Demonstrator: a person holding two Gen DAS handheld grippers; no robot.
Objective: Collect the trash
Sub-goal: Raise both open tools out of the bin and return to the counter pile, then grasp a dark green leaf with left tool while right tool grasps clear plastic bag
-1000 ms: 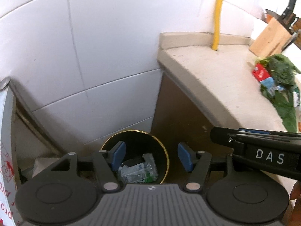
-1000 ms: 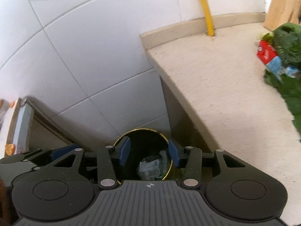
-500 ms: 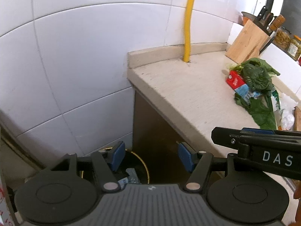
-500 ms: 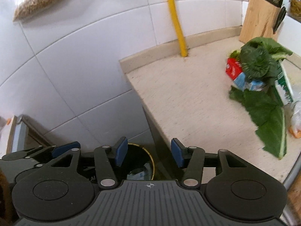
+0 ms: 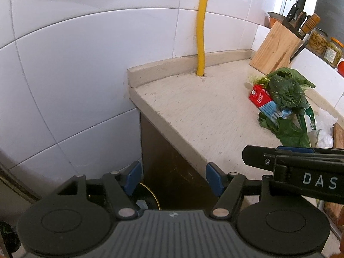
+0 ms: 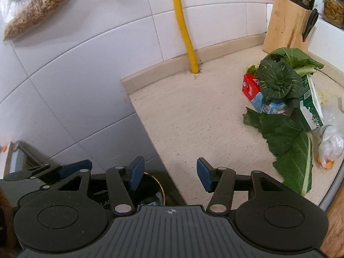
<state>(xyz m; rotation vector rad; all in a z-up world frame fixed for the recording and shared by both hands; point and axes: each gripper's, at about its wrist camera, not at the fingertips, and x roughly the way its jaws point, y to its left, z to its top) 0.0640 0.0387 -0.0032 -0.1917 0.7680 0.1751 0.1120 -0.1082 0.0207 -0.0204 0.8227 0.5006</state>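
Observation:
My left gripper (image 5: 173, 178) hangs over the counter's left end with its blue pads apart, its jaws opening and nothing between them. My right gripper (image 6: 170, 175) is open and empty too; its black body (image 5: 301, 165) shows beside the left one. Below both, the round black bin (image 5: 153, 195) with a gold rim is mostly hidden, with wrappers (image 6: 154, 201) inside. Trash lies on the beige counter (image 5: 204, 111): a red and blue carton (image 6: 250, 87), a green carton (image 6: 309, 105), leafy greens (image 6: 277, 79), a large loose leaf (image 6: 294, 159) and a crumpled plastic bag (image 6: 331, 142).
A yellow pipe (image 5: 202, 28) runs up the white tiled wall from the counter's back edge. A wooden knife block (image 6: 286, 21) and glass jars (image 5: 318, 40) stand at the back right. A bag of dried food (image 6: 38, 8) hangs on the wall at upper left.
Both grippers have risen and swung from above the bin toward the counter. The bin has slid down almost out of sight, the counter trash has come into fuller view, and both jaws stand slightly wider.

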